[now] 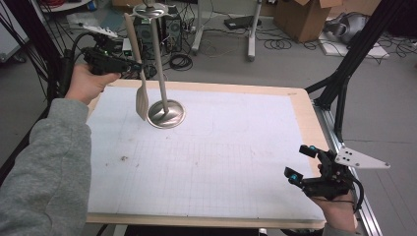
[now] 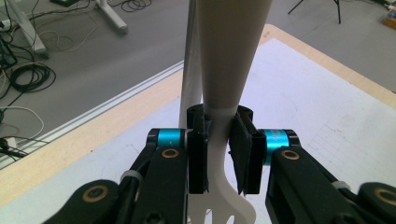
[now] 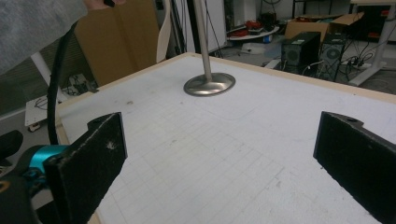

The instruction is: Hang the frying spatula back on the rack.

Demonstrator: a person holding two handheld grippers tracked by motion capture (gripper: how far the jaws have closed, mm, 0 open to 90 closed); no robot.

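While the left gripper (image 1: 129, 65) sits in the upper left of the high view, its jaws are clamped narrow on the neck of a cream slotted spatula (image 1: 141, 91), held roughly upright with the blade hanging down. In the left gripper view the spatula (image 2: 223, 116) runs straight up between the two black pads, slotted blade end at the bottom edge of the frame, broad handle rising out the top. Both pads press on it.

Spatula hangs just beside the pole of a metal stand (image 1: 162, 73), left of it in the high view; blade tip is above the white mat (image 1: 221, 157), close to the stand's round base (image 1: 166, 114). Can't tell if spatula and pole touch.

Right gripper (image 1: 305, 164) is at the lower right of the high view, near the table's (image 1: 305, 105) right edge, well apart from the stand. Jaws wide, nothing between them; right gripper view shows the two pads (image 3: 91, 163) spread to either side with bare mat between, stand base (image 3: 209, 84) upper centre.
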